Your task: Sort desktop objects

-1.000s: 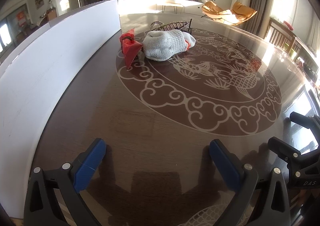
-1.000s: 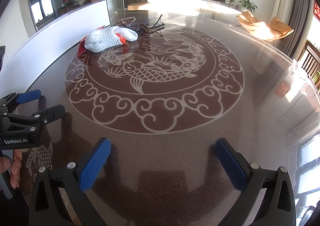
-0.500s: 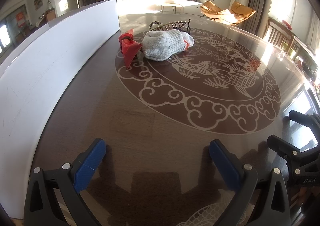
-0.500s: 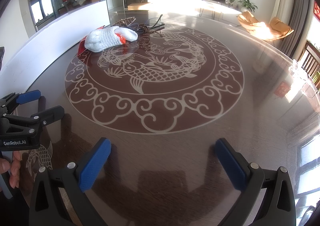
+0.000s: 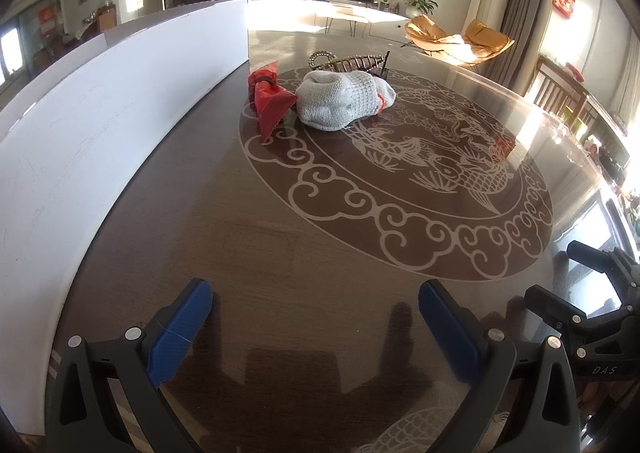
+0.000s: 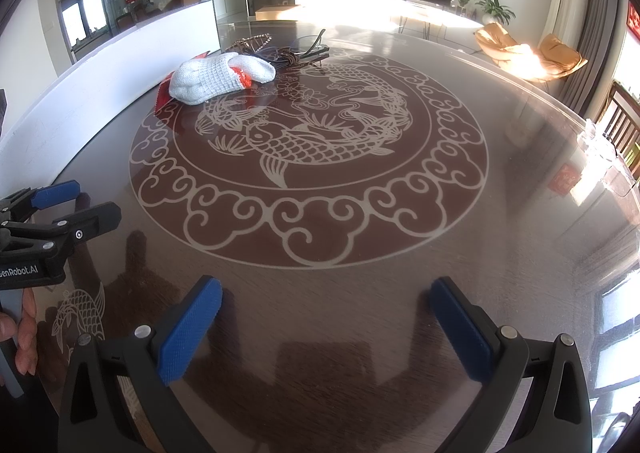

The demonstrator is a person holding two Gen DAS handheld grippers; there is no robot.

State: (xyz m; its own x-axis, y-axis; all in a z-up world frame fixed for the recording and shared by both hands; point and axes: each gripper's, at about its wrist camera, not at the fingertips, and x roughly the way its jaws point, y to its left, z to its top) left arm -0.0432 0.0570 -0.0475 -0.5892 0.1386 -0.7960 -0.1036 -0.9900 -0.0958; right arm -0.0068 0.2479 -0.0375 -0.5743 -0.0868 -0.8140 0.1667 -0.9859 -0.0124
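Basically nothing is sorted yet, as far as we can judge. Our left gripper hangs low over the near edge of the table, spread wide, nothing between its blue pads. Our right gripper is the same: wide, empty, near edge, just beside the left one.

All the desktop objects sit in one clump toward the far left part of the table, close to the white board that runs along the left edge. We see a white knit glove with a bit of orange-red at its cuff, lying on top of the pile. A red wrapper touches it on the side toward the board. Behind the glove there is a dark ribbed rack-like item with a beaded loop, plus a tangle of brown cord and what may be glasses; too small to tell for sure.

Both grippers are well apart from the clump. Left to do, in our judgement: reach across, separate the glove off the pile first, then the wrapper, then the rest. No sorting container or target spot is visible to us.
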